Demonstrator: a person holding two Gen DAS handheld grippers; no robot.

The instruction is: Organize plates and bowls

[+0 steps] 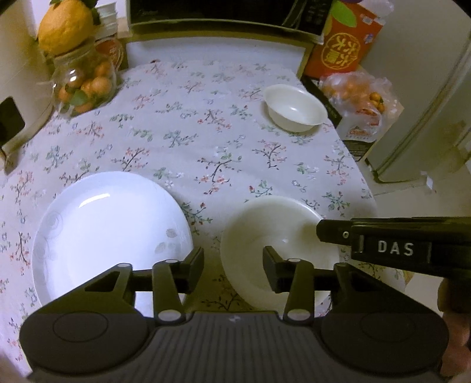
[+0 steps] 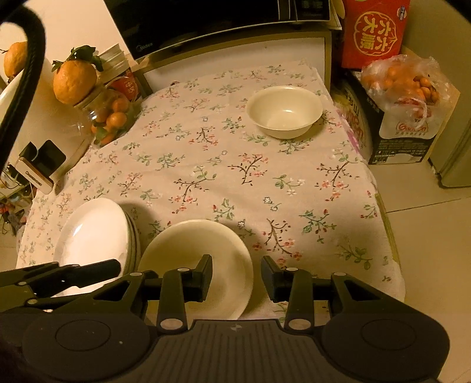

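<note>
A stack of white plates (image 1: 112, 229) lies on the flowered tablecloth (image 1: 206, 141) at the near left. Beside it on the right sits a shallow cream bowl (image 1: 265, 229). A smaller cream bowl (image 1: 294, 107) stands alone at the far right. My left gripper (image 1: 232, 265) is open, hovering over the gap between plates and near bowl, with nothing between its fingers. My right gripper (image 2: 237, 275) is open too, its fingers straddling the right rim of the near bowl (image 2: 191, 244) without pressing it. The plates (image 2: 94, 235) and far bowl (image 2: 284, 110) also show in the right wrist view.
A glass jar of small oranges (image 1: 84, 85) with a big citrus fruit (image 1: 66, 26) on top stands at the far left. A microwave (image 2: 206, 20) is behind, with a red box (image 2: 374, 32) and a bag of oranges (image 2: 406, 85) to the right. The table edge (image 2: 385, 221) drops off on the right.
</note>
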